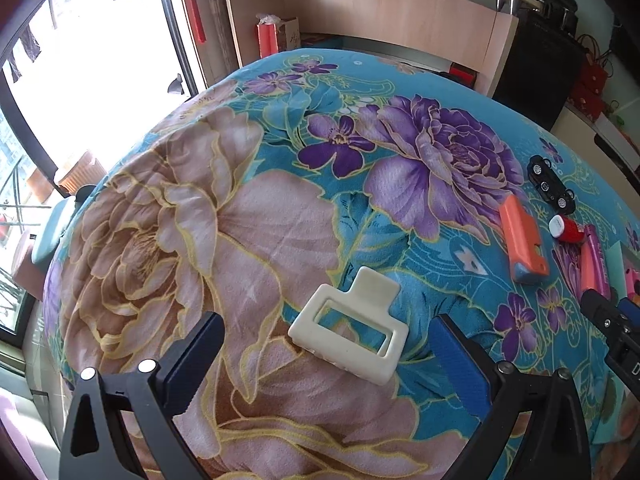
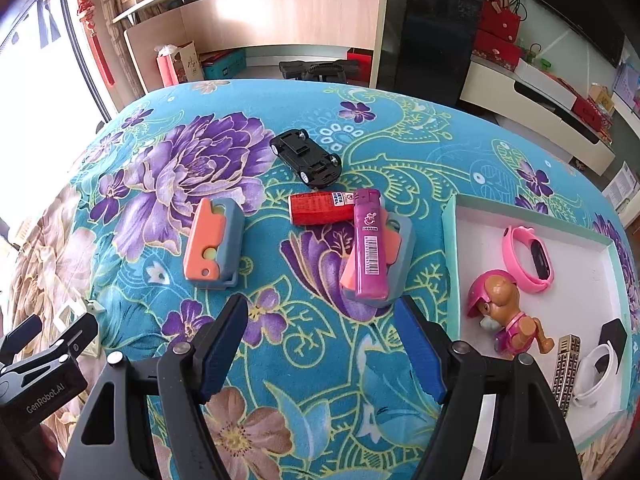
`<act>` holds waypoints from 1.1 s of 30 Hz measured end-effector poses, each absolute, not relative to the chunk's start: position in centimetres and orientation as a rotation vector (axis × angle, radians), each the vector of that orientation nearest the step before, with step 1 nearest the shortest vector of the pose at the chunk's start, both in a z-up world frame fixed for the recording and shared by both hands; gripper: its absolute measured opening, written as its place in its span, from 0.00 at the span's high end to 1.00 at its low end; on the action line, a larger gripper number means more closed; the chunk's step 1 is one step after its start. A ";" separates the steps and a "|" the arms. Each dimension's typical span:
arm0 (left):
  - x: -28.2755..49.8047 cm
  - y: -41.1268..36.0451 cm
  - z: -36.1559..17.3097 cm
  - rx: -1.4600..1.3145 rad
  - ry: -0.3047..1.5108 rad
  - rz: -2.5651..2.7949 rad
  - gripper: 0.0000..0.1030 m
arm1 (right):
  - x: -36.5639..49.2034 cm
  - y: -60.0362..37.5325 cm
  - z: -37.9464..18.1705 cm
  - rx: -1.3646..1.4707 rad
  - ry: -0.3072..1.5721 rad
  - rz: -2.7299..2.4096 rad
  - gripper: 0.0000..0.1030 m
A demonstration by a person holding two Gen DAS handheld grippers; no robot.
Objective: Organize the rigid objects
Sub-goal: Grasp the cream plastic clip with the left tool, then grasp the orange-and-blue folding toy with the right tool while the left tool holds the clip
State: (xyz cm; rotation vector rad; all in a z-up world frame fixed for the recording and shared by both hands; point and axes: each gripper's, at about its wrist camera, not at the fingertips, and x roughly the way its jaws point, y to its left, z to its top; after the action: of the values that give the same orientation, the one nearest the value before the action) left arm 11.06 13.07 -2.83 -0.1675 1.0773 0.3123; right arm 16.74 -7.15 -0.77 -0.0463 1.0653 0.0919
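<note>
From the left wrist, the left gripper (image 1: 326, 360) hovers low over the flowered blanket (image 1: 224, 220), fingers spread wide around a cream hair clip (image 1: 350, 330) without touching it; a toy car (image 1: 550, 184) and an orange case (image 1: 524, 240) lie well off to the right. From the right wrist, the right gripper (image 2: 322, 344) is also spread and empty, just short of a purple lighter (image 2: 370, 242) lying on another case, beside a red bottle (image 2: 318, 209). The tray (image 2: 450, 240), partly cut off, holds a toy dog (image 2: 504, 314) and a pink band (image 2: 528, 258).
</note>
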 end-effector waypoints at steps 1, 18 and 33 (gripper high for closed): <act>11.2 13.1 -3.3 -0.170 1.093 0.315 0.00 | 16.8 -7.1 -0.9 -0.045 1.068 0.094 0.26; 11.8 12.3 -3.7 -0.162 1.076 0.218 0.41 | 17.4 -3.8 -1.9 -0.060 1.028 0.218 0.26; 12.8 13.7 -3.5 -0.208 0.988 0.219 0.41 | 17.8 -0.8 -2.9 -0.149 1.015 0.280 0.26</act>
State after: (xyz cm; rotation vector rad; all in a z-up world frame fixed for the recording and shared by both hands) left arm 12.82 13.66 -3.49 -0.2082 0.9882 0.2195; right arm 17.84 -0.84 -2.92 -0.1488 1.0152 0.2805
